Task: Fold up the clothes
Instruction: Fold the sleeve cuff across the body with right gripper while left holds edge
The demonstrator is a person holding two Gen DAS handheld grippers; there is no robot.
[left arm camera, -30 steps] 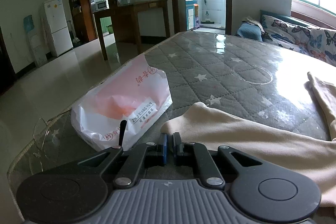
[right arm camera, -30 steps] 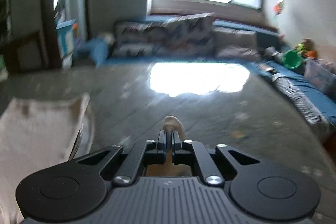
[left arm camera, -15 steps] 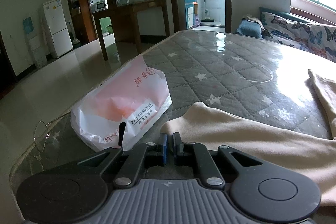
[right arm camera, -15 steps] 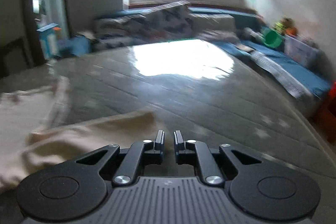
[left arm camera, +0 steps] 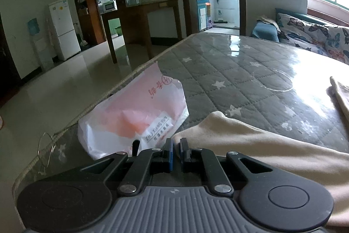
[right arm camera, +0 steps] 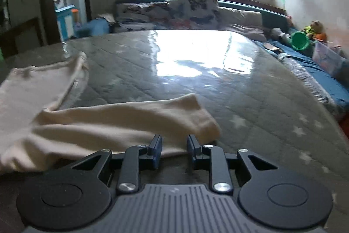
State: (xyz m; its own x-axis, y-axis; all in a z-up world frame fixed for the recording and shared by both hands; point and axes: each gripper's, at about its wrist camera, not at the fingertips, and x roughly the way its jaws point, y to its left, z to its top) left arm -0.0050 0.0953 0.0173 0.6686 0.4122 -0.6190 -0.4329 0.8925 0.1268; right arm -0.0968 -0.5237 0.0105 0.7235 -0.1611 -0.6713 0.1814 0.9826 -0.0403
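A cream garment [left arm camera: 250, 141] lies on the grey star-quilted mattress [left arm camera: 240, 71]. In the left wrist view one sleeve end reaches my left gripper [left arm camera: 176, 145], whose jaws stand almost together with cream cloth showing in the narrow gap. In the right wrist view the garment's body [right arm camera: 32, 84] lies at the left and a sleeve [right arm camera: 130, 119] stretches across in front. My right gripper [right arm camera: 173, 143] is open and empty, its fingertips at the sleeve's near edge.
A pink and white plastic bag [left arm camera: 135, 115] lies on the mattress edge left of my left gripper. A thin wire loop [left arm camera: 45, 145] sits at the near left corner. Butterfly-print cushions [right arm camera: 174, 8] and a blue sofa [right arm camera: 305, 62] border the mattress.
My right gripper let go of the cream sleeve, opened and drew back; the sleeve now lies flat on the mattress. My left gripper has hardly moved.
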